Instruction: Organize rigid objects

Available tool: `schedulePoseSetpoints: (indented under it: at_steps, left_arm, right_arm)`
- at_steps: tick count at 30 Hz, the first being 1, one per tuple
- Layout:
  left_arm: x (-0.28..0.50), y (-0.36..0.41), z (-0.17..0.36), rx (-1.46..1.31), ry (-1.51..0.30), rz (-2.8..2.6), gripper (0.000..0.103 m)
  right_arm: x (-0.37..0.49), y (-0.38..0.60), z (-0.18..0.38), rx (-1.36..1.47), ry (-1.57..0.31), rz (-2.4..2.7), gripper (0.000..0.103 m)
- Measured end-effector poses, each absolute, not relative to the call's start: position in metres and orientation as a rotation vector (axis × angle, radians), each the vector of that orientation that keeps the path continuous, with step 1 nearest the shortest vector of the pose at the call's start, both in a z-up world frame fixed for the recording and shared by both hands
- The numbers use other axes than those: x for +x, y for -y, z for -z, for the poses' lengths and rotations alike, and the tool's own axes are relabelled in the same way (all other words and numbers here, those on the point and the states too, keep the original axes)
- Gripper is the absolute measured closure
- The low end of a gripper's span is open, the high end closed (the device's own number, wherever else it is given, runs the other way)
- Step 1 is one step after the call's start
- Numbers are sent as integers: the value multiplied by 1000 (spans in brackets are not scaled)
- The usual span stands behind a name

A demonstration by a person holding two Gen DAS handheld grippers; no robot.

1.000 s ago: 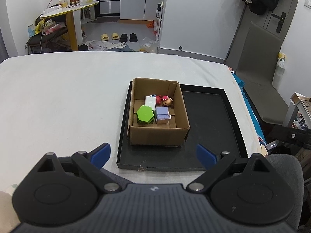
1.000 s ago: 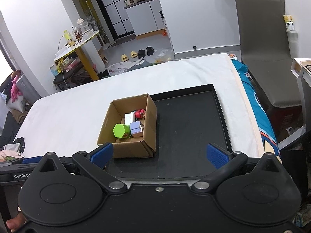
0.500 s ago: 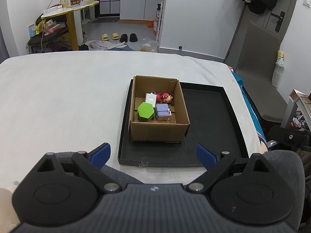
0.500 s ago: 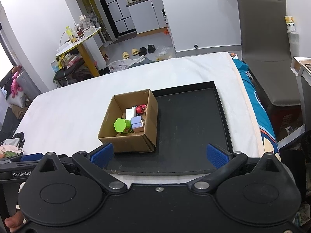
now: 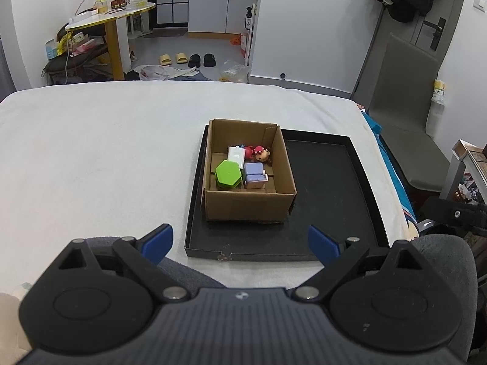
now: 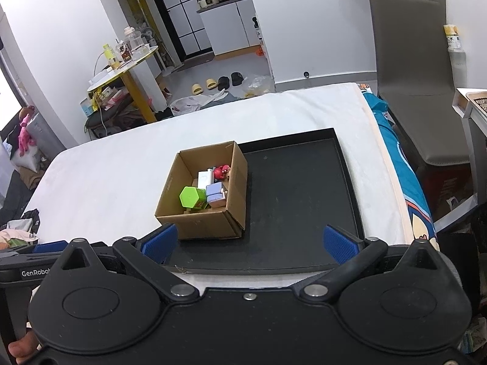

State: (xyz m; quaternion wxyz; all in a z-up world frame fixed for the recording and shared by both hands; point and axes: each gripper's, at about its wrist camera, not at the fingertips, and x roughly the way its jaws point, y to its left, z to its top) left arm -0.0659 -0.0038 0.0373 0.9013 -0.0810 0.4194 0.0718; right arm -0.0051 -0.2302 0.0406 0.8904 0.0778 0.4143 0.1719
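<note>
A black tray lies on the white-covered bed, near its right edge, and a cardboard box stands open-topped in the tray's left part, its left wall close against the tray's left rim; the right half of the tray floor is bare, and the sheet to the left of the tray is wide and free. Inside the box sit a green hexagonal block, a lavender block just beside it, a white block behind them and a small red figure at the back. The left gripper is held back from the tray's near rim, level, jaws spread wide with nothing between them. The right gripper hangs higher and further right, likewise spread wide and empty. Only the right wrist view shows the left gripper's blue pad at its lower left and a fingertip on the handle
</note>
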Motion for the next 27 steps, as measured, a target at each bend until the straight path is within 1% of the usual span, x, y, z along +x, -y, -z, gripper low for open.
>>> schedulePoseSetpoints:
  at_steps: [27]
  left_arm:
    - [-70,4,-31,-177,-876,-156,9]
  right_arm:
    - [-13,227,-39,151,-851,-359,0]
